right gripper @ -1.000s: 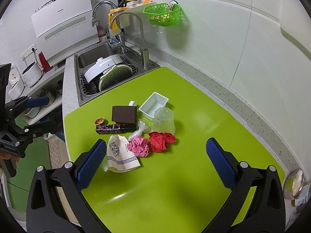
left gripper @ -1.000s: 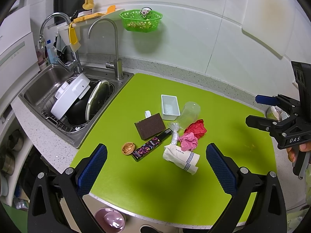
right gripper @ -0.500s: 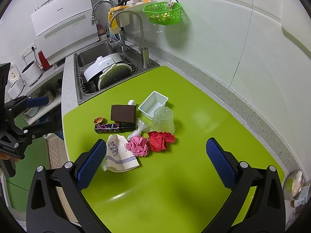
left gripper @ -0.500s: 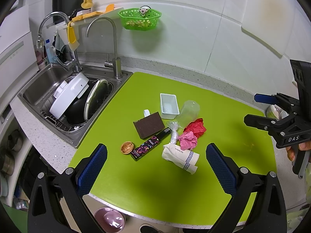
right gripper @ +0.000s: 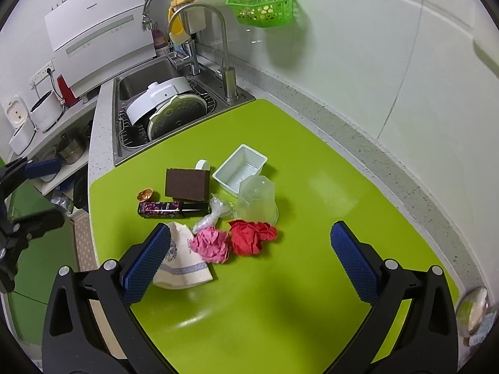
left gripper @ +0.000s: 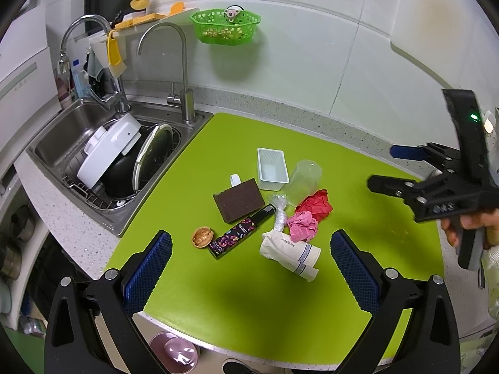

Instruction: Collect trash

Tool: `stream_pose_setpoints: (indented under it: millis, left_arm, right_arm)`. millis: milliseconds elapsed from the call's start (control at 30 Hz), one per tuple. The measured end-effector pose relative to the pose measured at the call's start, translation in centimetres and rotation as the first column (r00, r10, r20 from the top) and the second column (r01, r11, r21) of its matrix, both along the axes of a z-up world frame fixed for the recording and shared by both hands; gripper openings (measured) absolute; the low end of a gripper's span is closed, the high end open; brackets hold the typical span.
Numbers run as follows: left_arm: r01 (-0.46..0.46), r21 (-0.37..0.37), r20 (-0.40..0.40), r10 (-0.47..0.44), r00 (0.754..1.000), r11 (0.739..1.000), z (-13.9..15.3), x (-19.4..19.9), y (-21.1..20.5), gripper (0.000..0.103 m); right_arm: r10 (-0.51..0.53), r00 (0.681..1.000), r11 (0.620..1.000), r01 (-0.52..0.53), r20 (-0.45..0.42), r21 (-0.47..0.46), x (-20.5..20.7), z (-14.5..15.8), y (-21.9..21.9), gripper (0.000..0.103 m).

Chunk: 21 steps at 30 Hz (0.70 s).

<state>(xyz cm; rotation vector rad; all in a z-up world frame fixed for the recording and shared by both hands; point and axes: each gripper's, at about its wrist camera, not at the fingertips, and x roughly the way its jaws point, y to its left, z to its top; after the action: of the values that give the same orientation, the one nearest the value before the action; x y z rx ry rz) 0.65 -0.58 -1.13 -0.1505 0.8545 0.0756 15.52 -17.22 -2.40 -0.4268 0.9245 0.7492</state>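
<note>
Two tools hover spread and empty above the green worktop (left gripper: pixel 358 162) — left tool (left gripper: pixel 251 265), right tool (right gripper: pixel 249 258). Trash clusters mid-worktop: paper cup (right gripper: pixel 182 261), pink wad (right gripper: pixel 210 244), red wad (right gripper: pixel 251 237). Advisable: descend on one outlying piece — jaws straddling it, clear of its neighbours.

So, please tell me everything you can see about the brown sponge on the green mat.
The brown sponge is a flat rectangular block, dark and coarse on top, with a thin yellowish edge seen from the right wrist view. It lies flat on the green mat, apparently dry. A small white cap peeks out behind it, and the dark patterned tube lies along its near edge.
</note>
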Motion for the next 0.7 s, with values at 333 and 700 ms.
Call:
stream_pose_setpoints:
  millis: [333,700]
  left_arm:
    - [-0.033,-0.011,-0.022,0.033,0.999,0.999,-0.8,0.6,0.6,0.097]
    - [-0.069,-0.022,-0.057,0.068,0.996,0.997,-2.0,0.8,0.9,0.097]
  right_arm:
    - [0.026,0.998,0.996,-0.031,-0.052,-0.085,3.9,-3.4,3.4,0.1]
    - [0.071,0.989,0.985,-0.09,-0.126,-0.148,6.8,-7.8,5.9,0.1]
